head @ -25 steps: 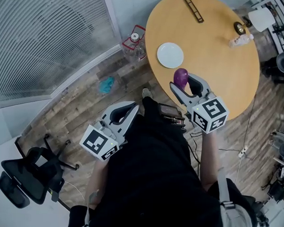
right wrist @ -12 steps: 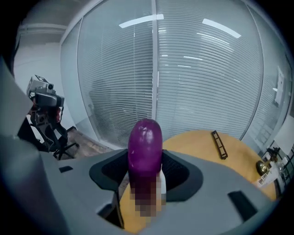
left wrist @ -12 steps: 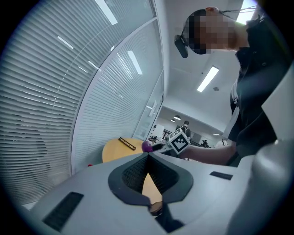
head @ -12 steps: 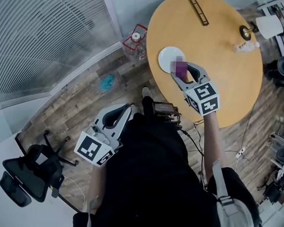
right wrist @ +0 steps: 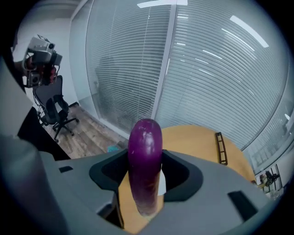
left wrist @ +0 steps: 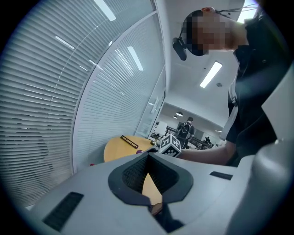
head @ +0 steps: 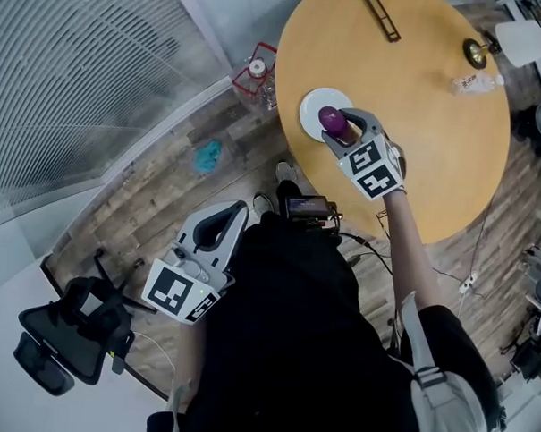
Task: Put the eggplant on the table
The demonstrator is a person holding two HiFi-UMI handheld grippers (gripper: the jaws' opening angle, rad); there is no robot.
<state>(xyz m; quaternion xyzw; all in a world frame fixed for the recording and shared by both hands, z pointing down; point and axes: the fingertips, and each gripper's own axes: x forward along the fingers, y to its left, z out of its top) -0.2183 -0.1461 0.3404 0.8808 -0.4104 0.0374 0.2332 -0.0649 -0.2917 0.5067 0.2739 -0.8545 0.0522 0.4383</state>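
right gripper view: the purple eggplant [right wrist: 145, 170] stands upright, pinched between the 2 jaws of the right gripper [head: 341, 126]. head view: the eggplant is over the white plate [head: 311, 98] near the edge of the round wooden table [head: 419, 101]; contact with the plate cannot be determined. the left gripper [head: 226, 219] is off the table, low beside the person, jaws pressed together on nothing.

The eggplant [right wrist: 145, 170] has smooth, glossy skin (light glints along it); the table [head: 435, 146] at upper right is smooth matt wood, the floor [head: 145, 214] rougher, weathered planks.
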